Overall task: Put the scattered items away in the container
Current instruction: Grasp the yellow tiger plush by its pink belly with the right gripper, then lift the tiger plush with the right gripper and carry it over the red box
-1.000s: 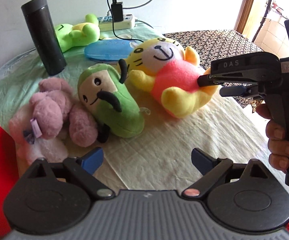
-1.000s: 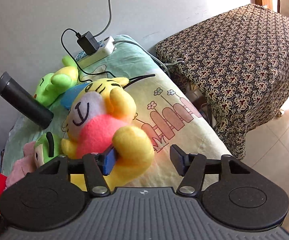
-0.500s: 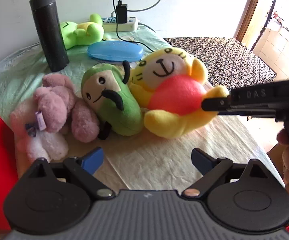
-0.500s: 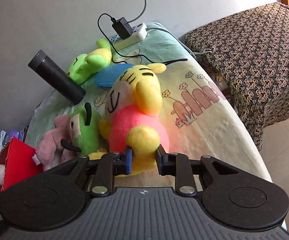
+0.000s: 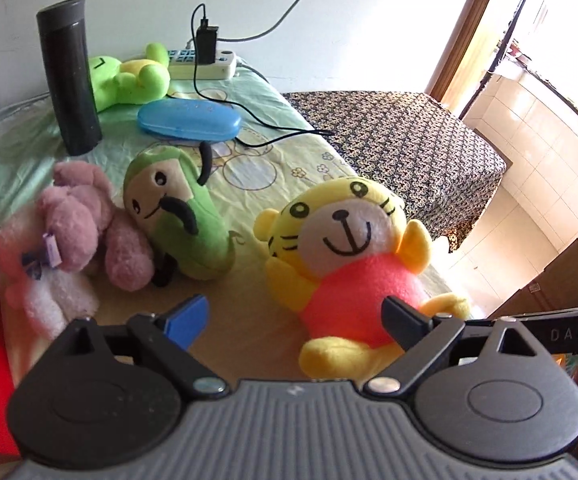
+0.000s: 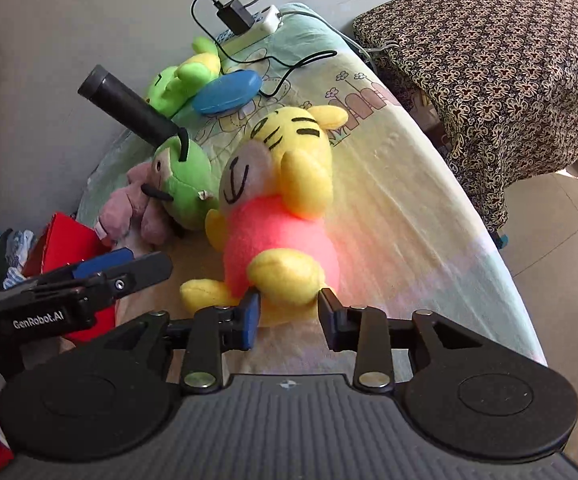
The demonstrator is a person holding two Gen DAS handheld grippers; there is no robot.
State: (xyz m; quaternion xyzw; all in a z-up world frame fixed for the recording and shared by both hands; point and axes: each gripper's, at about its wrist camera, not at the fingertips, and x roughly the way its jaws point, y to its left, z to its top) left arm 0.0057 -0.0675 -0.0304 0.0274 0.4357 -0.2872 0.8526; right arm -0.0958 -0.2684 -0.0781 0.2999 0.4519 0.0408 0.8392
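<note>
Right wrist view: the right claw (image 6: 289, 316) is opening around the tiger's (image 6: 277, 216) foot, pads seemingly off the plush — likely regripping or letting go after dragging it toward the red container (image 6: 65, 240) at the worktop's (image 6: 389, 208) left edge. The left claw (image 5: 295, 318) stands wide but is closing slightly, empty, beside the tiger. What the container holds cannot be seen. The pink bunny (image 5: 73, 232) and green plush (image 5: 177, 216) wait nearby.

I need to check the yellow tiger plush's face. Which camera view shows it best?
The left wrist view: the yellow tiger plush faces that camera, eyes, nose and smile clear. The right wrist view shows it from its feet, face turned sideways and partly hidden by an arm.
</note>
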